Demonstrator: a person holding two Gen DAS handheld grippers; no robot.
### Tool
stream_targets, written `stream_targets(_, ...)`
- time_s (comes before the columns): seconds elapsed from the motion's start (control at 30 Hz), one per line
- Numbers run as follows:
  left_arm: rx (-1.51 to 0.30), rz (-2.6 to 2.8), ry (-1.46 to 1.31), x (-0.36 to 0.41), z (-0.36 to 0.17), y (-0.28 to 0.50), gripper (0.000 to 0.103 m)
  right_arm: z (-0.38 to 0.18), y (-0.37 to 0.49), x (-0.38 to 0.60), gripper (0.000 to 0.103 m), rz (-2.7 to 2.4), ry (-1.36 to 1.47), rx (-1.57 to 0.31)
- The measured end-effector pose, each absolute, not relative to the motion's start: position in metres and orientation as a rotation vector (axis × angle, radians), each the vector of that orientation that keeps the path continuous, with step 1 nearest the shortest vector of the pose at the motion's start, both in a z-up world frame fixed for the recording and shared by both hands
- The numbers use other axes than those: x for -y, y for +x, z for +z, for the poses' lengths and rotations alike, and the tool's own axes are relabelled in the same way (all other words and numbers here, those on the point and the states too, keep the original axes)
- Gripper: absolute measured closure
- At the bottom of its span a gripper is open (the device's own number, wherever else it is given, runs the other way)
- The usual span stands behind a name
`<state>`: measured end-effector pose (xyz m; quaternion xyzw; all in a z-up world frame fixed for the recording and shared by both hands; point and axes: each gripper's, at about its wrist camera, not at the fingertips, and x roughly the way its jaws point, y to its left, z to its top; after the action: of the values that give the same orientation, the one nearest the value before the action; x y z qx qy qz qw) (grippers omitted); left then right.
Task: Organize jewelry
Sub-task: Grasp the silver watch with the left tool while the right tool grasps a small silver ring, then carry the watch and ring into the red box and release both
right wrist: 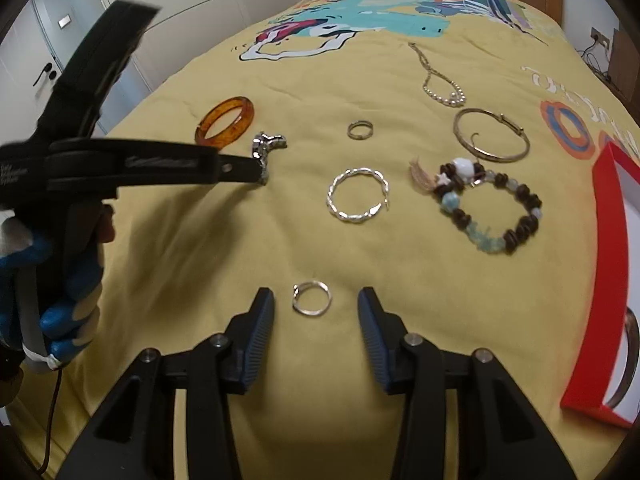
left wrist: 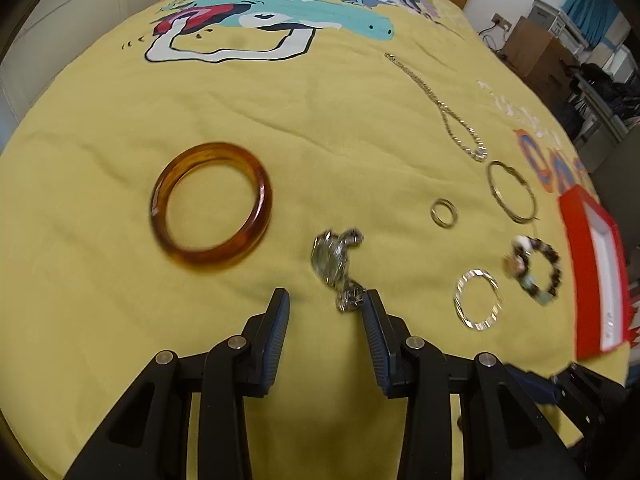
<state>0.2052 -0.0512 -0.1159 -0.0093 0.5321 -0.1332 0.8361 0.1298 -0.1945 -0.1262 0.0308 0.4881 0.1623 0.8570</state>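
Jewelry lies spread on a yellow bedspread [right wrist: 192,264]. My left gripper [left wrist: 327,298] is open and points down at a silver link watch [left wrist: 334,260]. The watch's lower end lies just inside the right finger, and the pads do not press on it. An amber bangle [left wrist: 208,258] lies to the left of it. My right gripper [right wrist: 316,296] is open, with a small silver ring [right wrist: 312,313] lying on the cloth between its fingertips, untouched. In the right wrist view the left gripper [right wrist: 256,170], held by a gloved hand [right wrist: 60,316], has its tip at the watch [right wrist: 269,145].
Farther out lie a twisted silver hoop [right wrist: 357,171], a beaded bracelet [right wrist: 528,200], a thin gold bangle [right wrist: 492,156], a small double ring [right wrist: 360,130] and a chain necklace [right wrist: 440,84]. A red box [right wrist: 600,264] with a white lining stands at the bed's right edge.
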Motion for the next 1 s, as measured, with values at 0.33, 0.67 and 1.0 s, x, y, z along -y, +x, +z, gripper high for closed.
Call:
stream_targets(0.33,-1.100,-0.236,0.051,0.068,-0.118,0.213,0.083,-0.129,0.129,0.195,0.085,0.376,0.052,-1.029)
stream_targets(0.67,-1.033,-0.236,0.047,0.053,-0.078,0.188,0.091,-0.097,0.108,0.200,0.085,0.372,0.069,-0.948)
stream_targets(1.0,-0.988,-0.250,0.034,0.045,-0.044,0.155,0.092,-0.054,0.080,0.217,0.085,0.335,0.079,-0.856)
